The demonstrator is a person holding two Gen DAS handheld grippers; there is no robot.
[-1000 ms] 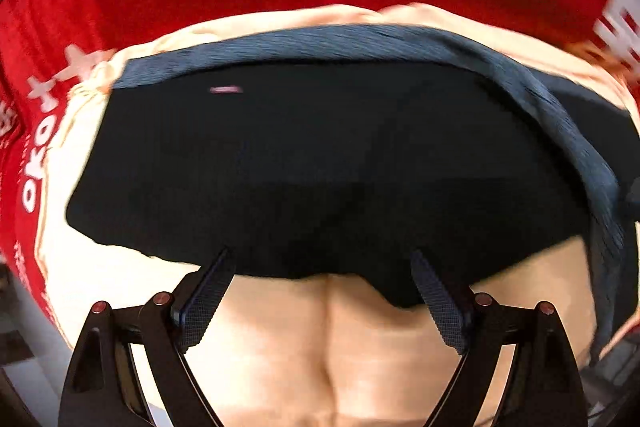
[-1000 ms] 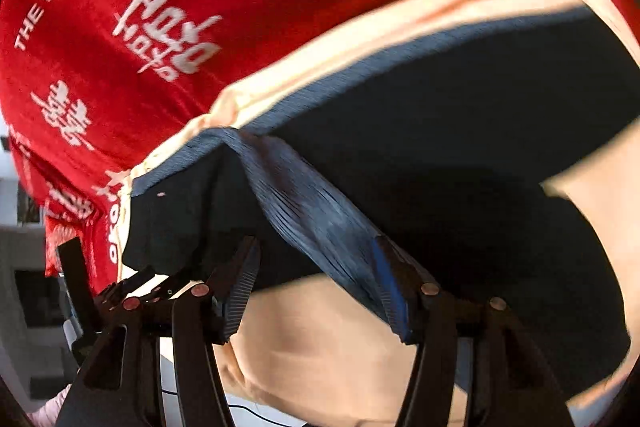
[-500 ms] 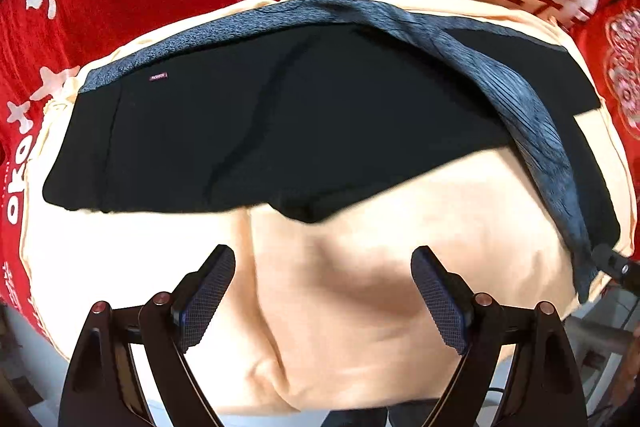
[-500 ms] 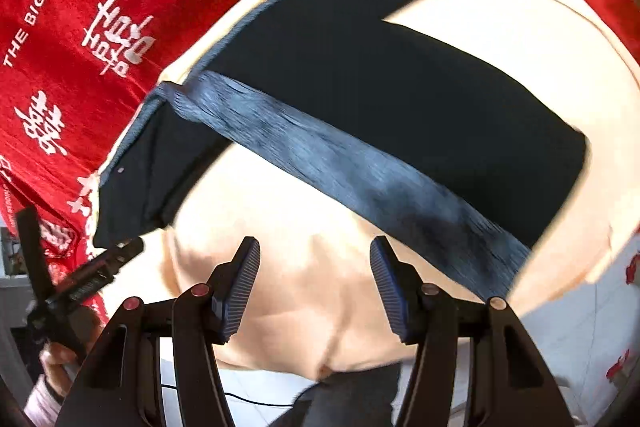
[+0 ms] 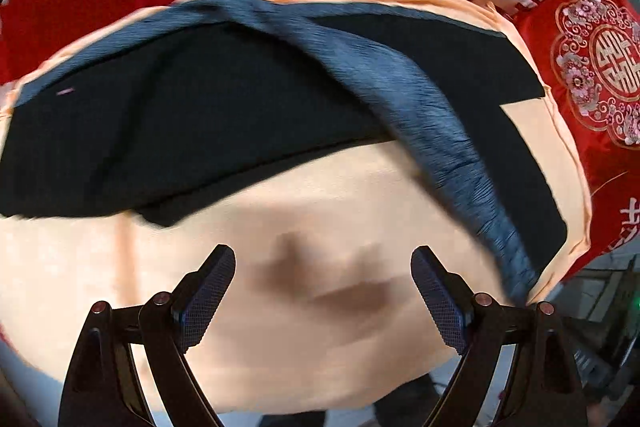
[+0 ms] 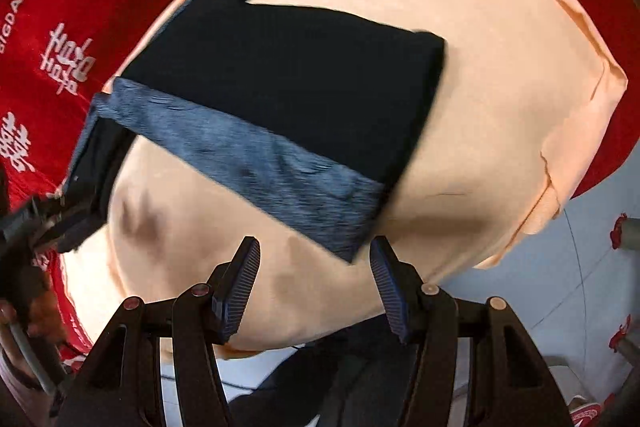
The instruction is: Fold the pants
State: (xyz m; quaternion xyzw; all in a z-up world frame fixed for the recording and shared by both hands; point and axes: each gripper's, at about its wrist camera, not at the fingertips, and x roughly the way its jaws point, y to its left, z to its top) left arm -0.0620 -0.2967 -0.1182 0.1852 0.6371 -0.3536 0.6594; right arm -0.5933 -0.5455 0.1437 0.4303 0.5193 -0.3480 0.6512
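the pants [image 6: 288, 75] look soft and limp; i would take the grey waistband [image 6: 256, 163]. both tools [image 5: 323, 291] [image 6: 314, 285] near it are open, holding nothing.

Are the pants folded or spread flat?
Partly folded: the pants waistband end lies doubled diagonally over the legs, on the cushion.

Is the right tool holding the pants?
No, the right tool is open with only peach cloth showing between its tips, and the pants lie beyond them.
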